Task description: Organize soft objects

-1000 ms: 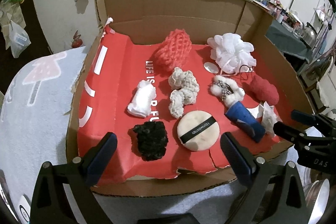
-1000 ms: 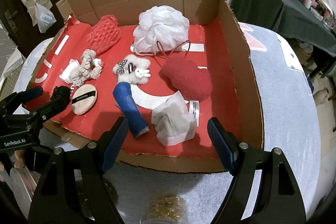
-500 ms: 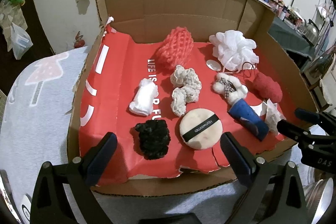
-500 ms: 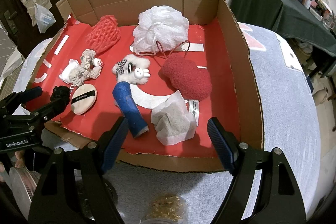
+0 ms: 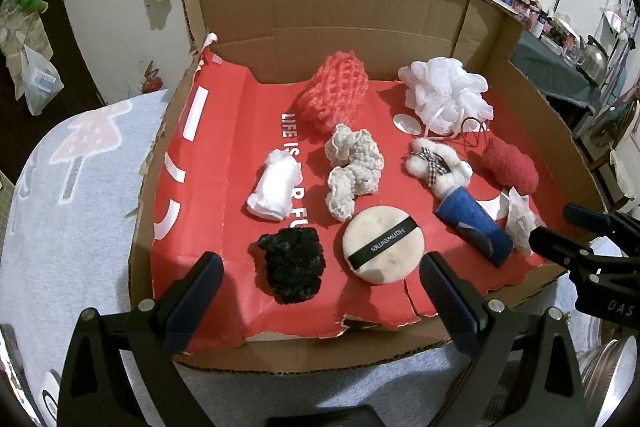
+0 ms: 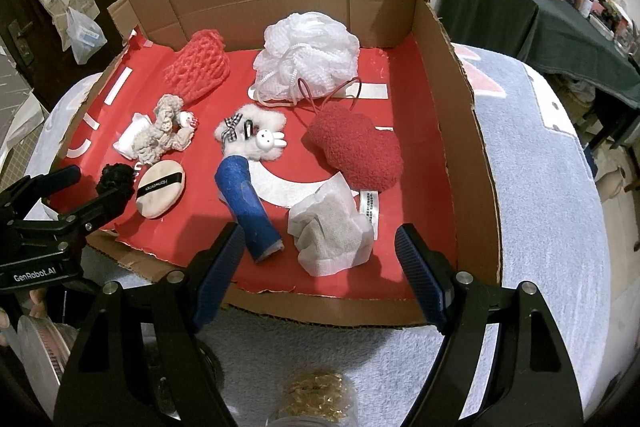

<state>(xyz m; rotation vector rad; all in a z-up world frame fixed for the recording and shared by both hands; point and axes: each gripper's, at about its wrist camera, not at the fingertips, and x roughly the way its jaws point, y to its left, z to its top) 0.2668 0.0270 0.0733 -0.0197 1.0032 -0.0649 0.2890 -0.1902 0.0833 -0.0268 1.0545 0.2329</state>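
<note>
You haven't picked anything yet: both grippers hover empty, jaws apart. Your left gripper (image 5: 318, 281) frames the black scrunchie (image 5: 291, 269); your right gripper (image 6: 320, 251) frames the crumpled cloth (image 6: 328, 235). Descend, then close.

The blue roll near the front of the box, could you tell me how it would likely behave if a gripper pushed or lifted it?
The blue roll lies on its side, so a sideways nudge would probably roll it. Its surface looks wrinkled and its end hollow, so it may dent under a squeeze.
</note>
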